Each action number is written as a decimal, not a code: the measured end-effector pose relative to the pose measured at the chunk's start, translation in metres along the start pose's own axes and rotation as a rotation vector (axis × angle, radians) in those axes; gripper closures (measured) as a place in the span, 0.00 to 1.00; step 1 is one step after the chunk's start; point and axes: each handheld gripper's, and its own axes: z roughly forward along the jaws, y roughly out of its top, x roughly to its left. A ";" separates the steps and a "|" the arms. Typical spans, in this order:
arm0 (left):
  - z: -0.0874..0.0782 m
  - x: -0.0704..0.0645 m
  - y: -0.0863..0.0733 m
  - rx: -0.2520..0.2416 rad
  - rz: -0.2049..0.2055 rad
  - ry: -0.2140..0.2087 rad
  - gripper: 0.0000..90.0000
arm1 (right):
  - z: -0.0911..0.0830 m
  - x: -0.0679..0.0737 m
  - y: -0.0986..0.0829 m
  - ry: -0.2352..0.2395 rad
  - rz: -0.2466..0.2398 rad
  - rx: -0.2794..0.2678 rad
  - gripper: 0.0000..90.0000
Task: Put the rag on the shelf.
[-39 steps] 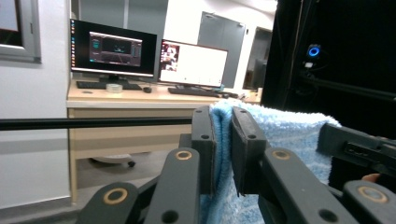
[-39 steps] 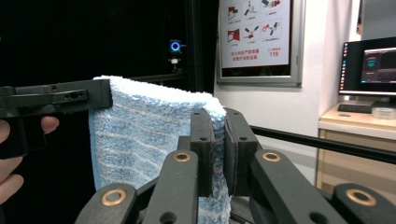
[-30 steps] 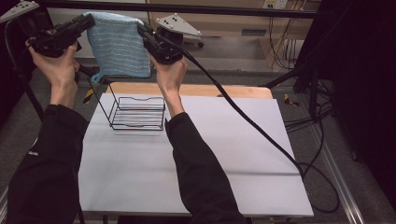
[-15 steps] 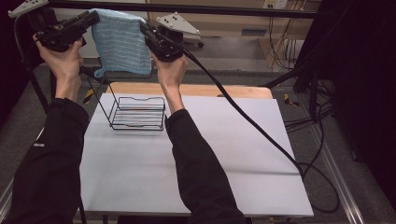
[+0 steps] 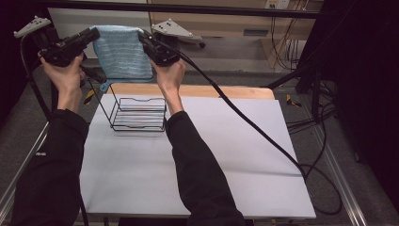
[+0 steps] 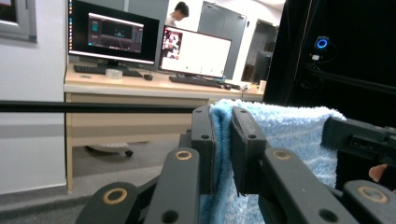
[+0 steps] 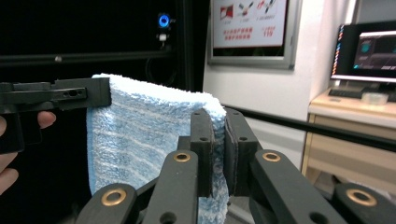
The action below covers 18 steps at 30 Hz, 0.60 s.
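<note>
While I watch from the high view: both of my grippers are raised above the far edge of the table, holding one cloth between them.

Left gripper (image 5: pixel 91 34): I have it up at the left, its jaws clamped on the top left corner of the blue towel (image 5: pixel 123 52). In the left gripper view (image 6: pixel 223 140) the two black jaws stand narrow, with the towel's edge pinched between them.

Right gripper (image 5: pixel 142 35): I hold it at the same height, jaws clamped on the towel's top right corner. In the right gripper view (image 7: pixel 215 149) the jaws are narrow, with the towel's folded edge between them.

Blue towel: it hangs flat and spread between the two grippers, its top edge taut and roughly level, its lower edge free in the air. It hangs above and beyond the wire basket.

Wire basket (image 5: pixel 139 115): black, open-topped, standing upright on the white table top (image 5: pixel 235 155) near its far left part, between my forearms, apart from the towel.

Hands: my left hand (image 5: pixel 66 75) and right hand (image 5: pixel 169 75) grip the gripper handles from below, black sleeves running back toward the near edge.

Cable (image 5: pixel 244 117): it trails from the right gripper across the table top to its right side.
</note>
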 end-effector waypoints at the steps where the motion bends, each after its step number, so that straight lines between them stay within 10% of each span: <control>1: -0.001 0.001 -0.003 0.003 -0.003 0.000 0.90 | 0.000 0.001 -0.002 0.004 0.002 0.010 0.93; 18: -0.024 0.010 -0.038 0.070 0.014 -0.021 0.89 | -0.002 0.009 -0.035 0.062 0.013 0.123 0.93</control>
